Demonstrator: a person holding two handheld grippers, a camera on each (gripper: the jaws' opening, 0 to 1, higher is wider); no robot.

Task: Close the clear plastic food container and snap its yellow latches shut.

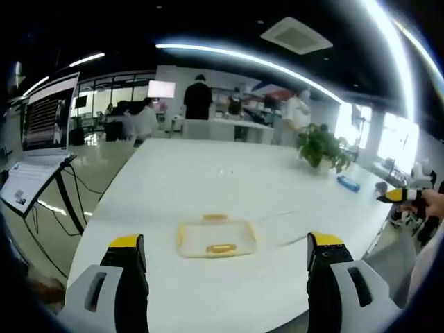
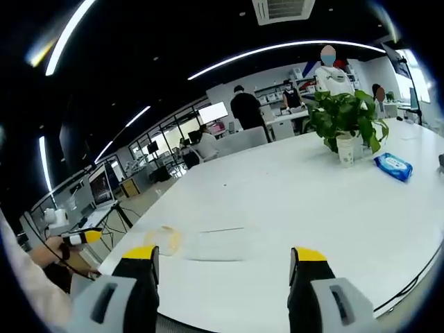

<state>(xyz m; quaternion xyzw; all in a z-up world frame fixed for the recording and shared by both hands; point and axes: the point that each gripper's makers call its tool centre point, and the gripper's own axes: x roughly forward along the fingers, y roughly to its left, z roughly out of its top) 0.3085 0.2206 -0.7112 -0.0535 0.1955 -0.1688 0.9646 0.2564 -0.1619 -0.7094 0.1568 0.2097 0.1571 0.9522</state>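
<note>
container lid [image 2: 222, 244] faint, blurred, plant pot [image 1: 324, 164] mostly leaf-hidden

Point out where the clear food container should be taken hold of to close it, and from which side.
Take the clear food container at its flat lid edge, by the yellow latch facing the left tool, coming from that near side. It lies low and flat on the white table, so side walls offer little to pinch. The left tool's jaws stand wide apart, short of it.
</note>
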